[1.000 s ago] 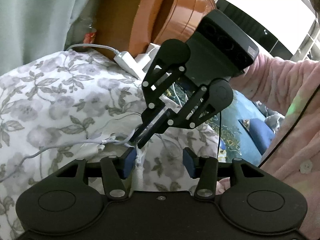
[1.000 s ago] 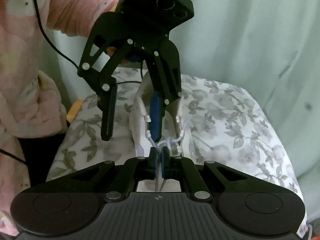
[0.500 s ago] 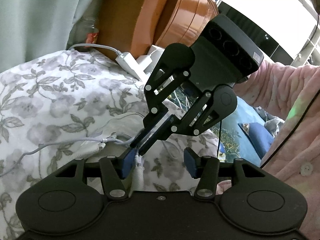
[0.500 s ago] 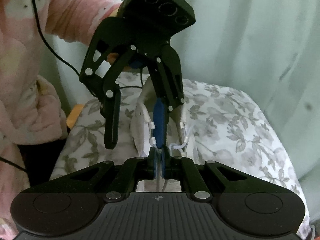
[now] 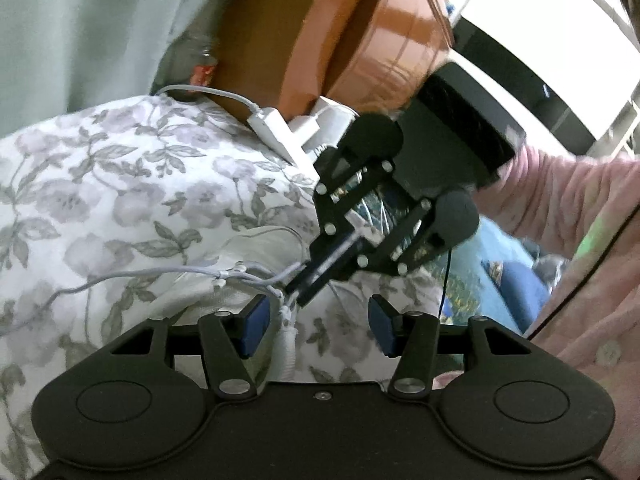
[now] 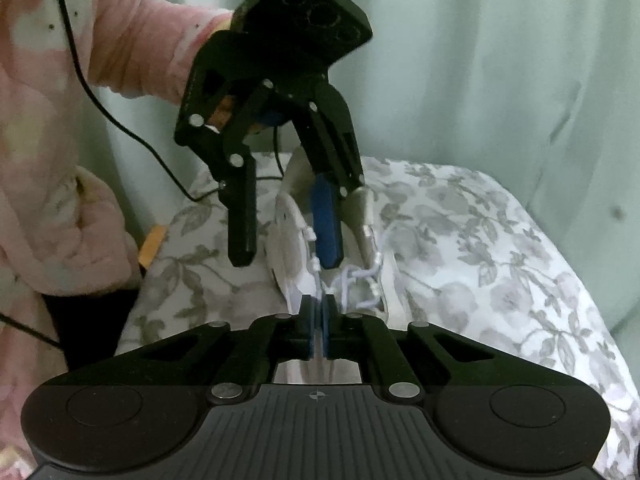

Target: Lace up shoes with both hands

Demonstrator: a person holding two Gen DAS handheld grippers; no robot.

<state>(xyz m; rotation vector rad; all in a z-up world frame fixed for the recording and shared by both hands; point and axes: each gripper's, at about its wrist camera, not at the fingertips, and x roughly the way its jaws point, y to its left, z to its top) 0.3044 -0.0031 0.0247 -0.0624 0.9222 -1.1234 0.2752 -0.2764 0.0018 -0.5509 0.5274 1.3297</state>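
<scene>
I see a bed under a floral sheet point(image 6: 460, 216), pale curtain point(image 6: 480, 60) behind it, and a brown wooden headboard point(image 5: 360, 32) off to one side in the left wrist view. A white shoe point(image 6: 288, 240) lies on the sheet, its opening facing the right wrist camera, directly between both tools.

Left tool point(image 5: 316, 322): released, blue pads well apart. It hangs over the shoe; in the right wrist view one finger stands outside the shoe's side wall, the other over the tongue area. No contact that I can confirm.

Right tool point(image 6: 319, 330): clenched on the white lace point(image 6: 320, 280), pads pressed together with the strand running up from between them to the eyelets. In the left wrist view its closed tip sits just ahead of the left tool's gap, blocking the direct line to the lacing.

A loose lace strand trails left across the sheet. White charger and cable point(image 5: 272, 128) lie by the headboard, well apart from the shoe. Pink sleeve point(image 6: 132, 40) behind the left tool.
</scene>
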